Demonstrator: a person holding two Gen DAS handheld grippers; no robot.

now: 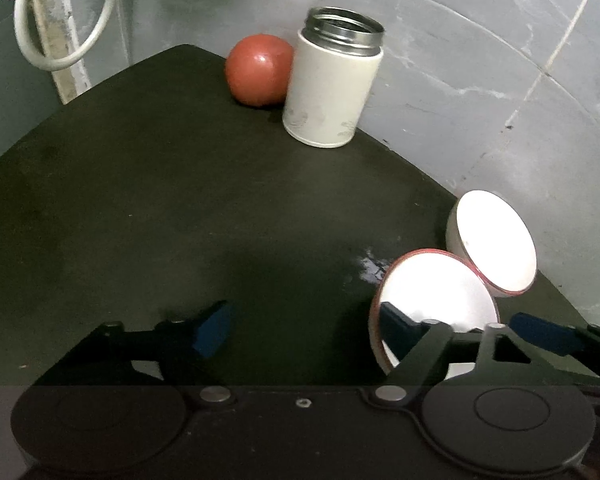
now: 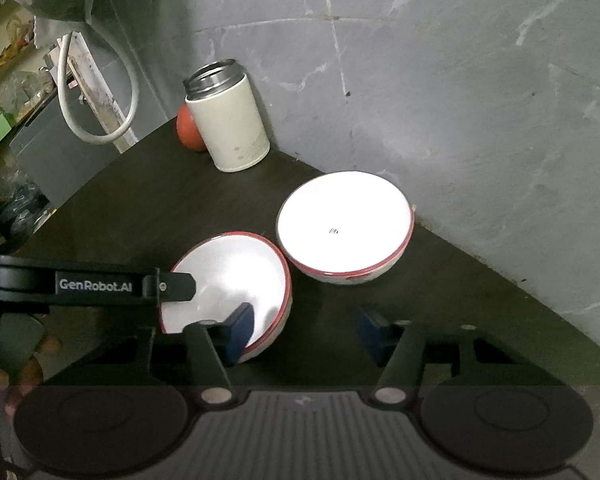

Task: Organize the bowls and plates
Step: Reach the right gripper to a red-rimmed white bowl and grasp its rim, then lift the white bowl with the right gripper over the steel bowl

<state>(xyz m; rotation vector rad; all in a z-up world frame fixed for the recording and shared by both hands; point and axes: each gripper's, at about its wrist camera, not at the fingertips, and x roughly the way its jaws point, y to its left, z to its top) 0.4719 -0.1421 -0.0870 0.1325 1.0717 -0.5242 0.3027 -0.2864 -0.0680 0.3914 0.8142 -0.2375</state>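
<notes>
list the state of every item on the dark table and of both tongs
near white red-rimmed bowl: tilted, empty
far white red-rimmed bowl: upright, empty
cream steel-necked flask: upright, lid off
red ball: resting beside flask
left tongs: open, one finger inside the near bowl
right tongs: open, holding nothing

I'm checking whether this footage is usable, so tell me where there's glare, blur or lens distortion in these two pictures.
Left wrist view: both bowls' insides are blown out to white; the table edges bow from the fisheye; the jar rim looks slightly smeared. Right wrist view: the far bowl is washed out flat, the near bowl shows a bright patch; corners are dark.
</notes>
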